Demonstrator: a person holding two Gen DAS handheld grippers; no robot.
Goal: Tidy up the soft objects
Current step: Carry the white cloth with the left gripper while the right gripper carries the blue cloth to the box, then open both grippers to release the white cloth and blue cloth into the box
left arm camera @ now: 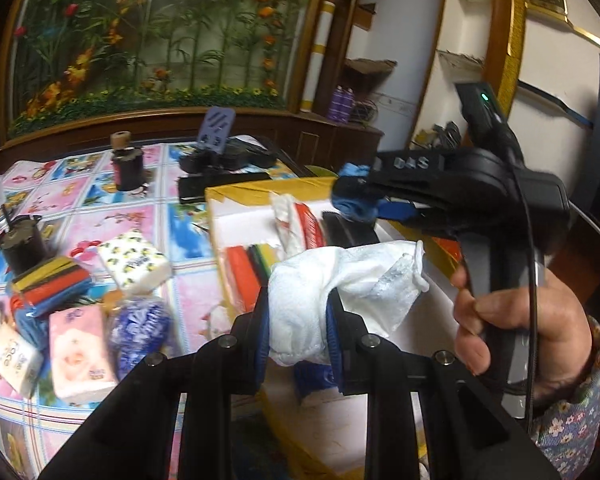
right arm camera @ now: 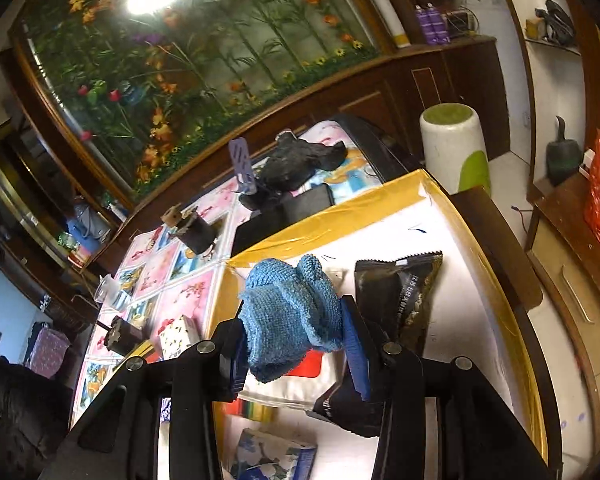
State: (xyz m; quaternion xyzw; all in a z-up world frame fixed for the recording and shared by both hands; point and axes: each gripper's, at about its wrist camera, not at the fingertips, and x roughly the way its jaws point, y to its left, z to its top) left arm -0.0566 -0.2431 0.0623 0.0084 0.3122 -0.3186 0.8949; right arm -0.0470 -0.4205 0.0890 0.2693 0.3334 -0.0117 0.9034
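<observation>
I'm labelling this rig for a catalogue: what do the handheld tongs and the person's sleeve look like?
Both tongs are black with blue finger pads. The left tongs show round silver bolts on their linkage. The right tongs, seen from the side, have a pistol-style grey handle, pale raised lettering, a small green light and a thin black cable trailing down. The sleeve is blue with a small floral print.

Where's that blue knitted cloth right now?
The blue knitted cloth is pinched in the right tongs, held over the white box, beside a black packet.

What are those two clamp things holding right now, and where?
The left gripper pinches a white cloth at its lower end. The right gripper pinches a bunched blue knitted cloth across its middle.
</observation>
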